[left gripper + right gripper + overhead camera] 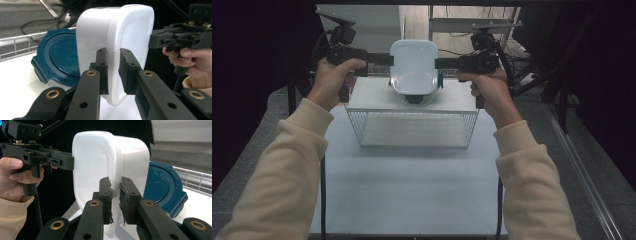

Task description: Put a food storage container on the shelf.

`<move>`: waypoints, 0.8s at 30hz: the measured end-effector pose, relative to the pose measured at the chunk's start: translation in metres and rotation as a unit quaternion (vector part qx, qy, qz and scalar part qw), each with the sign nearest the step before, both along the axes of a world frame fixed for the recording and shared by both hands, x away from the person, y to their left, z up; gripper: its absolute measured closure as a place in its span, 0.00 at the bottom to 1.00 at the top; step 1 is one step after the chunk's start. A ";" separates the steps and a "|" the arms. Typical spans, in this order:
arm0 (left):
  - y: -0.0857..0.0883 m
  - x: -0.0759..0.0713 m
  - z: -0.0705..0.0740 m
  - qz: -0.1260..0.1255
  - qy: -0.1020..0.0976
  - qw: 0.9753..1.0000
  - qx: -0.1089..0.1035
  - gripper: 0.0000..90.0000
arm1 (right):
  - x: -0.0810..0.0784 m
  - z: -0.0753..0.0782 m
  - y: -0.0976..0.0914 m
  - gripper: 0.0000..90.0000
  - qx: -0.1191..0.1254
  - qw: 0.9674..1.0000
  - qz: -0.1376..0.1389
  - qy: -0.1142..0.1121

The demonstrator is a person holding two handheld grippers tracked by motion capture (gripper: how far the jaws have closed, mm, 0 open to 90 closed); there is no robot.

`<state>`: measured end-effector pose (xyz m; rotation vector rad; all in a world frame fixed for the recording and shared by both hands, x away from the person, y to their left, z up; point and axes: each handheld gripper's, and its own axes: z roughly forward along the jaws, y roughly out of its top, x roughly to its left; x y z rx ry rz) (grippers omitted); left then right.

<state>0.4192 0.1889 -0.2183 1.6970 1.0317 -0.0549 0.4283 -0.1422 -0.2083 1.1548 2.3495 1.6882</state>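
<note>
We hold both forearms stretched forward in cream sleeves, each hand wrapped round a pistol-style handle, the grippers pointing inward at each other. The left gripper [384, 59] has its jaws nearly closed, pinching the left rim of a white plastic tub [414, 67]; the right gripper [442, 63] pinches the opposite rim the same way. The tub is glossy, rectangular with rounded corners, tipped on edge and lifted above a wire basket [412, 127] standing on the pale desk [407, 190]. Behind the tub lies a dark blue round lid [60, 56] with clip tabs.
</note>
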 end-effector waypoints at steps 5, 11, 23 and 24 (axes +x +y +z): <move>0.003 0.021 -0.009 0.007 0.024 1.000 -0.010 0.88 | 0.022 -0.011 0.003 0.88 0.005 1.000 -0.004 0.028; 0.011 0.043 -0.019 0.004 0.058 0.996 -0.061 0.88 | 0.047 -0.015 0.002 0.85 0.033 0.997 -0.006 0.067; 0.012 0.077 -0.040 0.030 0.126 0.983 -0.127 0.84 | 0.088 -0.035 -0.002 0.77 0.093 0.982 -0.038 0.161; 0.012 0.078 -0.042 0.032 0.128 0.983 -0.130 0.84 | 0.090 -0.037 -0.002 0.77 0.097 0.981 -0.040 0.165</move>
